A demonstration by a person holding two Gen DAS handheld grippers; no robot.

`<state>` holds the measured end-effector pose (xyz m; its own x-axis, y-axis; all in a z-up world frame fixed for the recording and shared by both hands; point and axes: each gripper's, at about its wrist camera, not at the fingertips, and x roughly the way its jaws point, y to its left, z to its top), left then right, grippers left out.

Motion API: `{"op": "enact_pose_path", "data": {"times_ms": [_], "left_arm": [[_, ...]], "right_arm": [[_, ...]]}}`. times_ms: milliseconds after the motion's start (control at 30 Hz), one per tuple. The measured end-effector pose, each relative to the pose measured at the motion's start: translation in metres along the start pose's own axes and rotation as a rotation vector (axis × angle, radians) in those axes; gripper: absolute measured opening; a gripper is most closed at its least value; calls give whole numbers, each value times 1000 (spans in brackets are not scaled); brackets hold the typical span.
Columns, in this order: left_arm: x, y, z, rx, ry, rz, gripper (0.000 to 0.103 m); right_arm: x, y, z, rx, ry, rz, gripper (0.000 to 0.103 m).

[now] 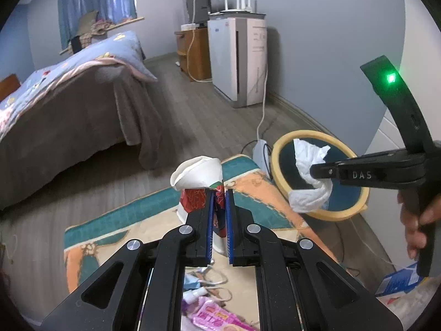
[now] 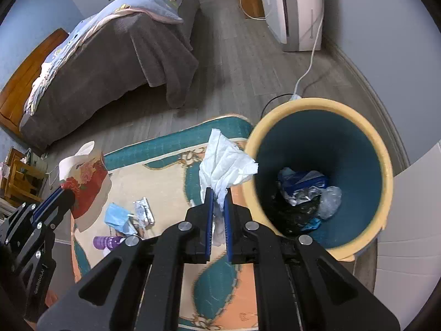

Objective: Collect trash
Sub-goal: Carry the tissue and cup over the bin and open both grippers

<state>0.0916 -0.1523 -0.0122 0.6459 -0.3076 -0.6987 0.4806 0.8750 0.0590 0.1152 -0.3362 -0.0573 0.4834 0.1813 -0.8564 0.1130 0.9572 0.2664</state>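
Left gripper point(image 1: 219, 193) clamped on a crumpled paper cup point(image 1: 198, 184), white inside with a red flower print outside, held up above the patterned rug point(image 1: 242, 182). Blue pads point(image 1: 210, 220) pressed against the cup's flattened wall. Same cup seen from the right wrist view at the left edge, in the black fingers of the left gripper, clear of the rug.

Right gripper point(image 2: 217, 193) clenched on a crumpled white tissue point(image 2: 226, 168), the paper fanning out above the fingertips and a twisted end hanging below. From the left wrist view, tissue in front of the bin's mouth; from the right wrist view, just beside the rim on its left side, not inside.

Trash bin point(image 2: 386, 165), yellow rim and teal inside, standing at the rug's corner near the wall. Inside at the bottom: a dark bag, crumpled clear plastic point(image 2: 329, 201) and a blue wrapper point(image 2: 300, 179).

Still lying on the rug: a blue face mask point(image 2: 117, 216), a silvery wrapper point(image 2: 143, 209), a purple bottle point(image 2: 106, 241) and, in the left wrist view, a pink packet point(image 1: 217, 317).

Hand point(image 1: 416, 220) wrapped round the right gripper's handle. Bed point(image 1: 82, 104) with a grey blanket beyond the rug, white appliance point(image 1: 237, 60) against the far wall.
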Motion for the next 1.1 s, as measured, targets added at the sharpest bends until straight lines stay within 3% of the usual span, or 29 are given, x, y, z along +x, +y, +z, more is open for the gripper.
{"op": "enact_pose_path", "data": {"times_ms": [500,867,1100], "left_arm": [[12,-49,14,42,-24,-93,9],[37,-95,20,40,-4,-270,9],[60,-127,20,103,17,-305,9]], "right_arm": [[-10,-49,0,41,-27,-63,7],[-12,-108,1,174,-32,-100,7],[-17,-130,-3,226,-41,-120,7]]}}
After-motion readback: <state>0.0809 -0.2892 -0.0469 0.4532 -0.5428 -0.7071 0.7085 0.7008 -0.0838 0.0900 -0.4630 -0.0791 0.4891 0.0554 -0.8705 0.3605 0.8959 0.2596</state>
